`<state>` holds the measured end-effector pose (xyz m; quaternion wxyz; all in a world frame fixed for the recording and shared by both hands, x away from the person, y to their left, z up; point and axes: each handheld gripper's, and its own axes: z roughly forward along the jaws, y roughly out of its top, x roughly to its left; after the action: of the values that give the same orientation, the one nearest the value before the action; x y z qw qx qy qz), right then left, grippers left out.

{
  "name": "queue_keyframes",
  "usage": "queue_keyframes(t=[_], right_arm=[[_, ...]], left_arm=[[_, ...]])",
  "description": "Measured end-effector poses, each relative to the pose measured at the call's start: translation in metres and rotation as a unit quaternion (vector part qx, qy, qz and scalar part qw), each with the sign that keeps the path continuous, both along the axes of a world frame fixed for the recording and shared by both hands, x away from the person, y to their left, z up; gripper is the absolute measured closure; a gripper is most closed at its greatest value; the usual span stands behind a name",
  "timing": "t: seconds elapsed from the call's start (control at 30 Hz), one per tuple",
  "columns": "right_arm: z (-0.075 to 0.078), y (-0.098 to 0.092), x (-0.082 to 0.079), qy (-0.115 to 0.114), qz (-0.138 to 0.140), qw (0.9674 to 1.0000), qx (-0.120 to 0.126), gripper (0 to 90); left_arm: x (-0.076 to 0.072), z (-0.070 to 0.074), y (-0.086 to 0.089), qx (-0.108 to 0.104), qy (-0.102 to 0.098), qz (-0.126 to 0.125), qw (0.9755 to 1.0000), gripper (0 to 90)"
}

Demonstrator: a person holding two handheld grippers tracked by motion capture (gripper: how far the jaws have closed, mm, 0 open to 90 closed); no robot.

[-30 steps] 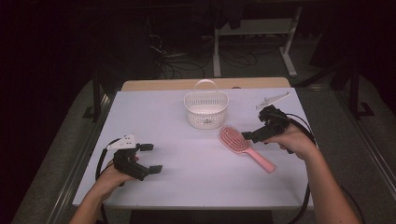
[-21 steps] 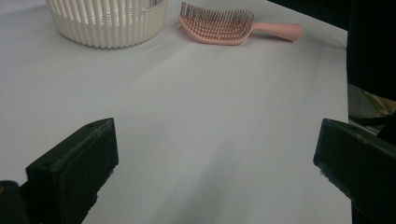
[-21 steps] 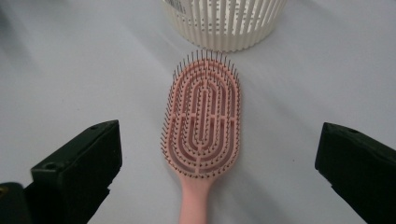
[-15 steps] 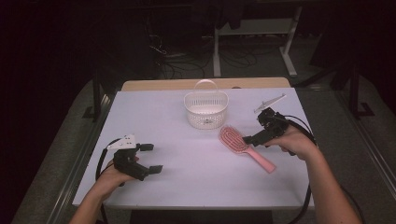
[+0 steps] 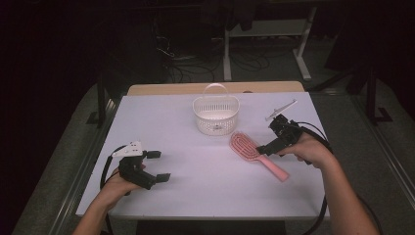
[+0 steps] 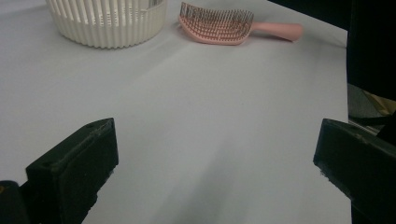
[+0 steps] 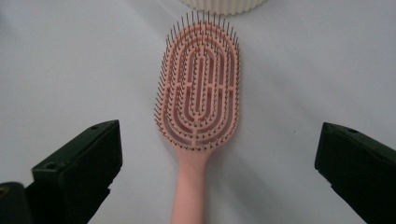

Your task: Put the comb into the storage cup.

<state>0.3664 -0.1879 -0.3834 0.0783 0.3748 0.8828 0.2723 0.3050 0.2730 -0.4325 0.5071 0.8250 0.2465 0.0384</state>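
Both grippers spread wide over the white table (image 5: pixel 195 196).
Left gripper (image 5: pixel 157 166) rests near the front left edge, holding nothing; a white basket (image 5: pixel 216 115) stands mid-table; the pink hairbrush (image 5: pixel 257 155) lies bristles-up beside it, under the wide-open right gripper (image 5: pixel 270 138).

left gripper (image 5: pixel 157 166): black body, two blocky black jaws, grey three-cornered plate on top
left cable (image 5: pixel 105 169): black, loops beside the hand
right gripper (image 5: pixel 266 141): black body, grey plate on a thin arm
right cable (image 5: pixel 320 215): black, trails along the forearm
forearms: bare, no sleeves
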Motion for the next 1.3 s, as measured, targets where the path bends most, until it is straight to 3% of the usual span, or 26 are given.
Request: queue_keyframes(t=[0.83, 1.3], right_arm=[[-0.016, 0.001, -0.003, 0.028, 0.007, 0.9989, -0.037, 1.0], [-0.027, 0.006, -0.003, 0.048, 0.012, 0.9971, -0.058, 7.7]], left_arm=[[-0.001, -0.001, -0.001, 0.005, 0.000, -0.003, 1.0000, 0.0], [-0.001, -0.003, -0.003, 0.012, -0.008, -0.002, 0.9999, 0.0]])
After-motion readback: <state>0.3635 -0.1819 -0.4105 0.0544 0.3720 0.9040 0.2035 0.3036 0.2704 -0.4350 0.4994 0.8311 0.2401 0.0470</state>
